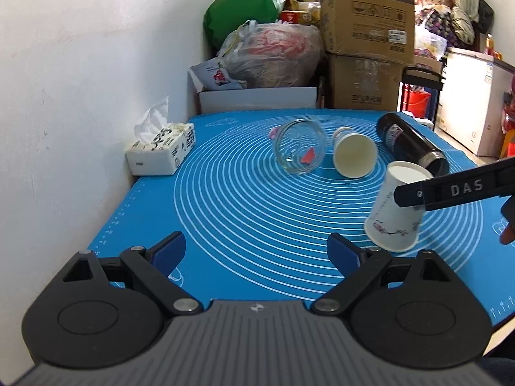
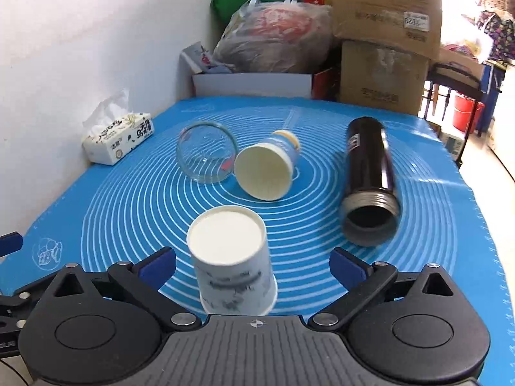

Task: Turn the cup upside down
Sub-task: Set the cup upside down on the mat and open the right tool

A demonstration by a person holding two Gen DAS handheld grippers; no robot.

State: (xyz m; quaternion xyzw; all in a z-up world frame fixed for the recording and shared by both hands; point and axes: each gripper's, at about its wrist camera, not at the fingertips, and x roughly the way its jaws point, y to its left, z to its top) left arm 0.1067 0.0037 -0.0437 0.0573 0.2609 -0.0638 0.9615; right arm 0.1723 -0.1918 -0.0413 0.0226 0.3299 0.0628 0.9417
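1. Blue silicone baking mat (image 2: 434,225) with white concentric rings: the reference surface on which every item below lies or stands.
2. Floral paper cup (image 2: 231,260), the task object: it stands inverted on the mat, wide mouth down and flat white base up, near the mat's front edge. In the left wrist view the same cup (image 1: 394,212) appears slightly tilted, toward the mat's right side.
3. Right gripper (image 2: 252,267): jaws spread wide, one blue-padded finger on either side of the inverted cup. Neither pad touches the cup wall; clear gaps show on both sides.
4. Left gripper (image 1: 256,251): jaws released and spread, nothing between them, over the mat's front-left part and left of the floral cup.
5. Blue-banded paper cup (image 2: 265,167): on its side near the mat's centre, open mouth facing the cameras.
6. Clear glass cup (image 2: 206,151): on its side just left of the blue-banded cup, mouth also toward the cameras; whether the two touch cannot be told.
7. Black vacuum flask (image 2: 370,173): on its side at the mat's right, lidless threaded opening facing forward.
8. Tissue pack (image 2: 117,141): at the mat's left edge, against the white wall.
9. Cardboard boxes (image 2: 383,32) and a filled plastic bag (image 2: 273,38): stacked behind the mat's far edge.
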